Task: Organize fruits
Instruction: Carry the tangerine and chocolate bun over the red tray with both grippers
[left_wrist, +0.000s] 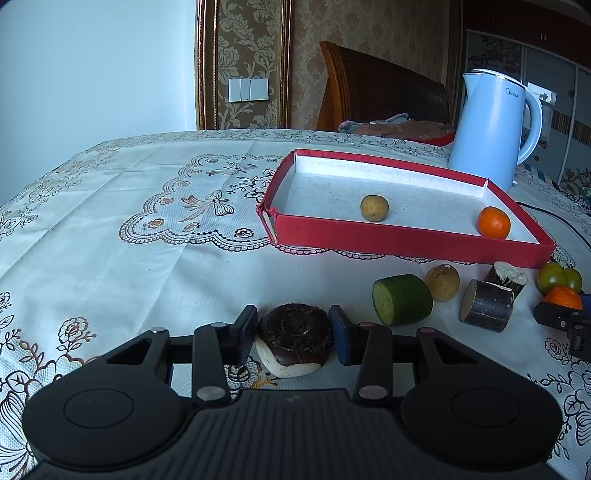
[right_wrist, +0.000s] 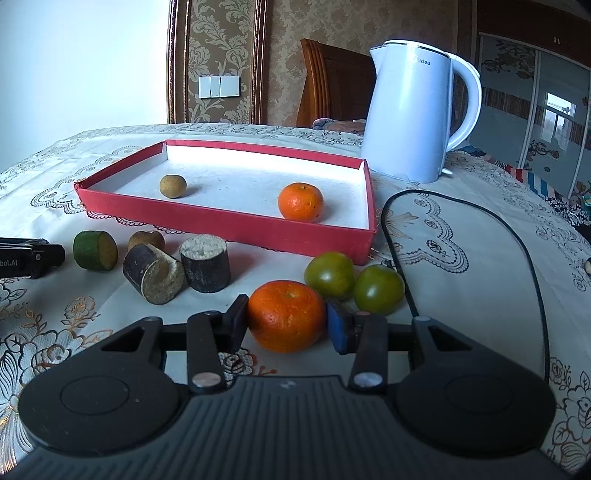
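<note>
My left gripper (left_wrist: 293, 332) is shut on a dark brown water chestnut (left_wrist: 293, 338) low over the tablecloth. My right gripper (right_wrist: 286, 321) is shut on an orange mandarin (right_wrist: 286, 315) on the cloth. The red tray (left_wrist: 406, 238) holds a brown longan (left_wrist: 374, 208) and a mandarin (left_wrist: 494, 222); it shows in the right wrist view (right_wrist: 229, 229) too, with the longan (right_wrist: 173, 185) and mandarin (right_wrist: 301, 202). In front of the tray lie a green cucumber piece (right_wrist: 95, 251), another longan (right_wrist: 146, 240), two dark sugarcane pieces (right_wrist: 153, 275) and two green tomatoes (right_wrist: 330, 275).
A white electric kettle (right_wrist: 413, 110) stands behind the tray's right end. Its black cord (right_wrist: 524, 251) loops over the cloth at the right. A wooden chair (left_wrist: 369, 88) stands beyond the table. The lace tablecloth (left_wrist: 129, 221) extends left of the tray.
</note>
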